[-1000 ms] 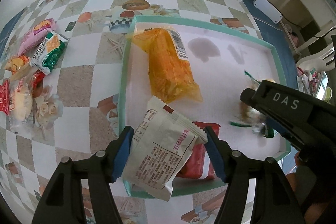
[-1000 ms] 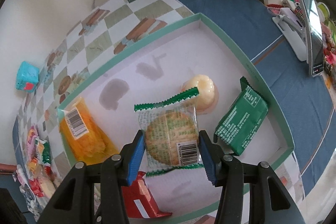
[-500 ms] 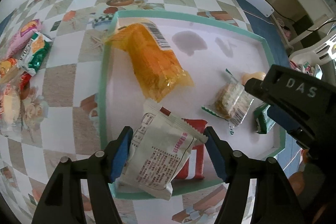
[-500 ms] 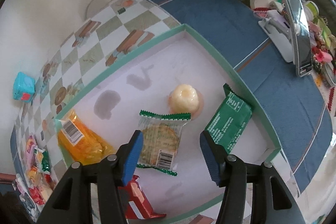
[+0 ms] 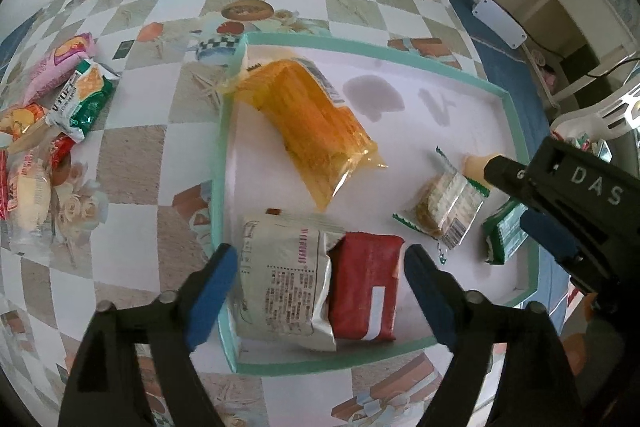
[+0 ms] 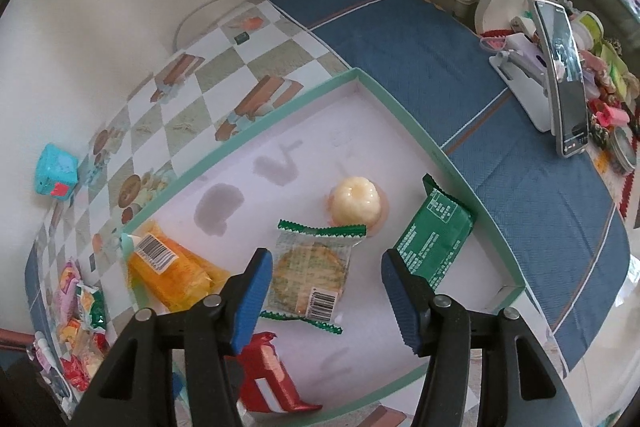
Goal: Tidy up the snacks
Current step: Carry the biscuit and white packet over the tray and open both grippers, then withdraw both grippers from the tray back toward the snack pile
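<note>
- Both packets now lie released in the tray (image 5: pixel 224 163): white packet (image 5: pixel 282 279) beside the red one (image 5: pixel 366 291), cracker (image 6: pixel 308 277) near the jelly (image 6: pixel 356 203).
- Left tongs (image 5: pixel 316 279) are opening over the white packet; right tongs (image 6: pixel 326 291) stand apart, gripping nothing.

Left tool (image 5: pixel 316 291) opening; right tool (image 6: pixel 326 293) open, both angled downward.
</note>
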{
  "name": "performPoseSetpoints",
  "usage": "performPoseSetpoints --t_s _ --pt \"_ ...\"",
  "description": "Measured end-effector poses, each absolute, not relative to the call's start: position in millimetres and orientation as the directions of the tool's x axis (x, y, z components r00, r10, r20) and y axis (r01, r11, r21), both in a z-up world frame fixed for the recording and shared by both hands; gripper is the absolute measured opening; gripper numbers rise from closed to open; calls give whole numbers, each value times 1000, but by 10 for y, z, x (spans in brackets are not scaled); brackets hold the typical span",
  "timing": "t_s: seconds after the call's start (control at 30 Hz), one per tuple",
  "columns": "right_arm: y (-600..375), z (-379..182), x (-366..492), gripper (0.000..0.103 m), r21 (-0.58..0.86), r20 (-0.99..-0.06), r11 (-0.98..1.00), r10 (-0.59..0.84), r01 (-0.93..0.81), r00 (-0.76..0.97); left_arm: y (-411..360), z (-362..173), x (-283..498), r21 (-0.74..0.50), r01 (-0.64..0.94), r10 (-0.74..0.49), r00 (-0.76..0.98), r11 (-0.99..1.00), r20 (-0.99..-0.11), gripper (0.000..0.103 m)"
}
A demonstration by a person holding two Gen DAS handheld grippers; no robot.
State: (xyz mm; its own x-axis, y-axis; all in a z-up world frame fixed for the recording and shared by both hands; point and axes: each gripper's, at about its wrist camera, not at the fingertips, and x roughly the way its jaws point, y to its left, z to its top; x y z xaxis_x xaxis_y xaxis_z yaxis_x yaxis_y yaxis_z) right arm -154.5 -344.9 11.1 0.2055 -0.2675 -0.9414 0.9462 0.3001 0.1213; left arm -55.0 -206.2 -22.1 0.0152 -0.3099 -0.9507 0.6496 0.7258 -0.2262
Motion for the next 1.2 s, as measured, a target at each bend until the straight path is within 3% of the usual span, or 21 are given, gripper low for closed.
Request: performPoseSetpoints --t_s 0.17,0.3,0.47,0.53,0.7,0.97,1.2 --pt "-3440 96 -1517 67 120 -943 312 -261 942 207 -2015 -96 -514 -226 650 -334 45 725 -941 86" --pt "-3434 89 -1511 77 114 -943 317 -265 942 203 -1902 -35 -405 -214 617 -334 85 758 -939 86" --pt "-3423 77 -1496 87 107 -942 322 -269 941 199 -1672 -18 -130 -208 518 -324 143 830 -935 88" --pt "-3416 73 -1482 90 106 -942 330 -269 938 202 -1555 -4 -6 -214 470 -323 164 856 -932 96" --pt "-3349 86 -1408 102 105 -937 359 -276 928 213 -1205 54 282 -219 355 -311 226 909 -923 96" --pt "-3035 118 -1105 103 126 -929 466 -255 876 269 -415 144 758 -158 126 -193 353 979 -916 96" --pt "-2488 143 -683 103 146 -917 612 -211 777 339 277 70 976 -105 -58 -77 361 993 -929 96"
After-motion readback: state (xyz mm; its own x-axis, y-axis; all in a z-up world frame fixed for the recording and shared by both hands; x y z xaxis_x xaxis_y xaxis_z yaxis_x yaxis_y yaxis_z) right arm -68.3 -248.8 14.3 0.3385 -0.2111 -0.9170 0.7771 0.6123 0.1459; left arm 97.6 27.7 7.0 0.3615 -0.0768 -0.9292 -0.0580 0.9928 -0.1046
